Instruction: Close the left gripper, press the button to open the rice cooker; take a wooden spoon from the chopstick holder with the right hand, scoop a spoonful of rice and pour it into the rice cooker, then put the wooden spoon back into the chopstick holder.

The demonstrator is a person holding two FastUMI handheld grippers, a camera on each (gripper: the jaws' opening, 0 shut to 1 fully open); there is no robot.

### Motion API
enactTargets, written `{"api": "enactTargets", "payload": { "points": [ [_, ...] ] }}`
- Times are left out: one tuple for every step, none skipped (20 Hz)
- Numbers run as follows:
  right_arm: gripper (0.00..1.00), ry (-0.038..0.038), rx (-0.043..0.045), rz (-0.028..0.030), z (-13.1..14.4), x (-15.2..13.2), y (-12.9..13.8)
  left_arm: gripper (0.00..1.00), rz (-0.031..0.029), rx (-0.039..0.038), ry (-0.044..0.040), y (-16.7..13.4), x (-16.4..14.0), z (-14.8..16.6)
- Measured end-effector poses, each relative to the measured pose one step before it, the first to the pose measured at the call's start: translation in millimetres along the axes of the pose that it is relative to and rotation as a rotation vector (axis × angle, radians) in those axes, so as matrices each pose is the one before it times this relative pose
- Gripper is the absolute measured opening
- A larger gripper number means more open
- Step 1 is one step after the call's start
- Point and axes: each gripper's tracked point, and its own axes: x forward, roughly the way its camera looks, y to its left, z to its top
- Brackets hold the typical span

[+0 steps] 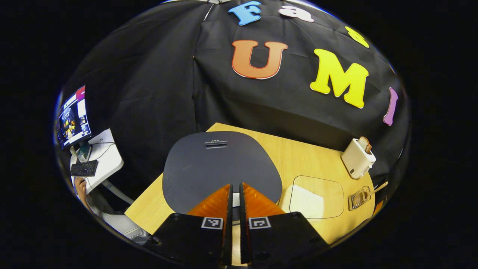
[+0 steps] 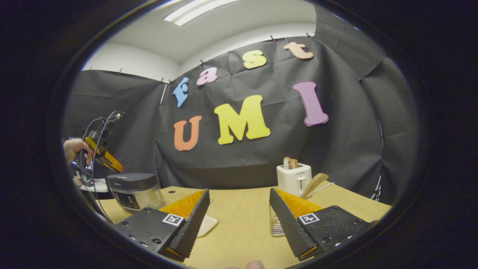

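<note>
The left gripper is held nearly closed above the rice cooker, gripping nothing; its lid is down. The right gripper is held wide open and empty over the wooden table, the wooden spoon standing in the chopstick holder just behind its right finger.

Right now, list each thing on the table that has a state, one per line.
Rice cooker: lid shut.
Left gripper: shut, holding nothing, above the cooker lid.
Right gripper: open, holding nothing.
Wooden spoon: standing in the chopstick holder.
Toaster: bread sticking up from the slot.
Rice container: holds rice.
</note>
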Motion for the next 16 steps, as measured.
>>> {"api": "enactTargets", "payload": {
  "points": [
    [0.95, 0.00074, 0.00428, 0.00044, -0.04, 0.32, -0.91, 0.07, 0.00427, -0.00954, 0.01532, 1.11, 1.81, -3.22],
    [0.95, -0.00126, 0.00173, -0.0022, -0.36, -0.6, -2.79, 0.06, 0.00502, -0.01256, 0.01912, 0.88, 2.68, -4.02],
    [0.95, -0.00154, 0.00272, -0.00306, 0.0, -0.06, -2.49, 0.03, -0.00266, -0.01065, 0.01984, 0.34, 3.93, -4.43],
    [0.95, -0.0018, 0.00645, -0.00282, -0.71, 0.52, -1.99, 0.03, 0.00189, -0.00452, 0.01067, -0.52, 0.52, -1.07],
    [0.95, 0.00153, 0.00827, -0.00105, -1.06, 1.41, -1.99, 0.03, 0.00146, 0.00495, -0.00529, -0.66, 0.48, 4.06],
    [0.95, 0.0038, 0.0063, -0.00085, -1.75, 1.34, -1.8, 0.03, 0.0044, 0.00271, 0.01789, 1.14, -0.51, -4.4],
    [0.95, 0.0048, 0.00485, -0.00113, -1.43, 1.6, -0.71, 0.03, 0.00365, -0.00136, 0.0027, -0.36, 1.62, 0.11],
    [0.92, 0.00202, 0.00556, -0.00096, -1.94, 0.1, -1.02, 0.03, 0.00355, 0.00533, 0.01417, -2.63, 0.38, -3.84],
    [0.92, -0.00112, 0.00877, -0.00163, -0.46, 0.66, -0.62, 0.03, 0.00288, 0.02241, -0.00665, -0.35, 1.7, 0.22],
    [0.95, 0.00121, 0.01106, -0.00076, -2.53, 0.55, -0.35, 0.03, 0.00133, 0.02217, 0.00771, 0.47, 2.84, -4.17],
    [0.95, 0.00492, 0.01317, 0.0029, -2.44, 0.91, 0.6, 0.03, -0.00039, -0.00349, -0.03415, 1.13, -7.1, 3.65],
    [0.95, 0.00922, 0.01021, 0.00492, -4.02, 0.81, 1.94, 0.03, -0.00138, -0.00455, -0.01111, -2.39, 4.53, -0.21],
    [0.95, 0.00863, 0.00326, 0.00494, -2.62, 0.44, 1.62, 0.04, -0.00202, -0.00024, -0.00552, -1.34, 1.49, -0.41],
    [0.95, 0.00453, -0.0047, 0.00079, 0.65, 0.28, 0.62, 0.03, -0.00027, -0.00246, -0.01371, 1.53, -1.93, -0.27],
    [0.95, -0.0036, -0.00973, -0.00033, 2.6, -1.91, 0.04, 0.04, 0.00441, -0.00912, -0.0016, 0.19, 0.68, 1.03],
    [0.95, -0.01384, -0.01139, -0.00333, 6.14, -2.38, 0.26, 0.03, 0.00018, -0.02136, -0.01487, 0.38, -1.39, 1.85]
  ]
}}
